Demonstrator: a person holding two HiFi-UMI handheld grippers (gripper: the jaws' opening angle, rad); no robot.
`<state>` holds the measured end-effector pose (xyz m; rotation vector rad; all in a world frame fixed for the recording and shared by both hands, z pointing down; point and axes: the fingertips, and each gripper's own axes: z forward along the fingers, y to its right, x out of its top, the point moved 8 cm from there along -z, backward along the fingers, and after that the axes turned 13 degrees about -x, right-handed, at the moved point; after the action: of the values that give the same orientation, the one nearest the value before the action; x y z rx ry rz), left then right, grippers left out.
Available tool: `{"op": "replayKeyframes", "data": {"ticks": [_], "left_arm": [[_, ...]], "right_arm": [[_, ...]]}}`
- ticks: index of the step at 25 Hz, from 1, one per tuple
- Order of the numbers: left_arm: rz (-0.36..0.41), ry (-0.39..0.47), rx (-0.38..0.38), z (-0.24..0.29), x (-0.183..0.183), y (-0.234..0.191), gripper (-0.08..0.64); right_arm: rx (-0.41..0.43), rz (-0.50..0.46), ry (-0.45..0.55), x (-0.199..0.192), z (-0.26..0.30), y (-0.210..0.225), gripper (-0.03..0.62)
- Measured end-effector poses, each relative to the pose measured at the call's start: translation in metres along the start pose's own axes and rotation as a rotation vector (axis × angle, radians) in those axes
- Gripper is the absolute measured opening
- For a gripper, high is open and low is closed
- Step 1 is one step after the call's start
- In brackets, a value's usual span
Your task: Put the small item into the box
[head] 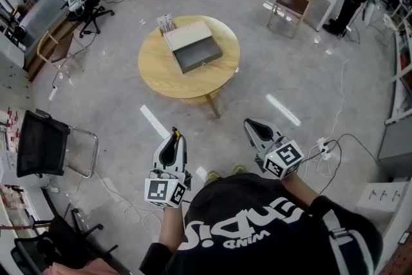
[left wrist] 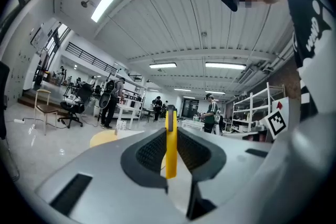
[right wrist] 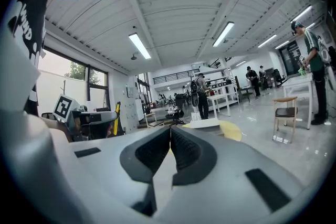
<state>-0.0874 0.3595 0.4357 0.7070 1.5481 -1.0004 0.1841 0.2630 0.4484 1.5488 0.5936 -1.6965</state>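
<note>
**Item in L jaws, box well ahead on round worktop**

The left gripper (head: 175, 136) has its jaws pinched on a slim yellow item (left wrist: 171, 150) w/ a dark tip. In the left gripper view it stands upright between the pads, dark end poking past the jaw tips. The right gripper (head: 252, 126) carries nothing; its jaws are pressed together, pad to pad, as the right gripper view (right wrist: 170, 135) shows.

Key relation: the box (head: 193, 46) sits on the round wooden worktop (head: 161, 77), straight ahead of the person and well apart from both grippers, w/ bare floor (head: 302, 74) between. It's a shallow rectangle, pale lid section toward the far side and grey tray toward the near side, long axis running diagonally, far-left to near-right. It lies ahead and a touch right of the L jaws and ahead-left of the R jaws. The L side is about in line w/ it and already has the item, so my read is the L gripper does the drop once the person walks up. A small rack (head: 166, 24) of upright bits stands just beside the box's far-left corner.

Writing: big white lettering on the person's black shirt (head: 257, 228), upside-down from the head view, can't read it reliably. Only square b/w codes on the marker cubes (head: 164, 192). No label legible on the box.
</note>
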Motion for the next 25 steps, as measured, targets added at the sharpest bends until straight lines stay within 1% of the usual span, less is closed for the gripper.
{"op": "replayKeyframes", "data": {"ticks": [4, 9, 13, 19, 25], "left_arm": [[0.033, -0.007, -0.017, -0.003, 0.001, -0.01, 0.066], [0.039, -0.008, -0.054, -0.006, 0.002, -0.022, 0.066], [0.036, -0.001, -0.069, -0.006, 0.006, -0.031, 0.066], [0.03, 0.01, -0.073, 0.013, 0.003, -0.042, 0.066], [0.028, 0.016, -0.058, 0.04, 0.005, -0.06, 0.066]], "right_arm": [[-0.028, 0.016, 0.029, -0.003, 0.002, -0.007, 0.004], [-0.085, 0.051, 0.026, -0.02, -0.004, -0.015, 0.004], [-0.121, 0.019, 0.02, -0.018, -0.001, -0.021, 0.005], [-0.148, -0.001, 0.029, -0.015, 0.01, -0.007, 0.005], [-0.146, 0.007, 0.028, -0.013, 0.04, 0.011, 0.004]]}}
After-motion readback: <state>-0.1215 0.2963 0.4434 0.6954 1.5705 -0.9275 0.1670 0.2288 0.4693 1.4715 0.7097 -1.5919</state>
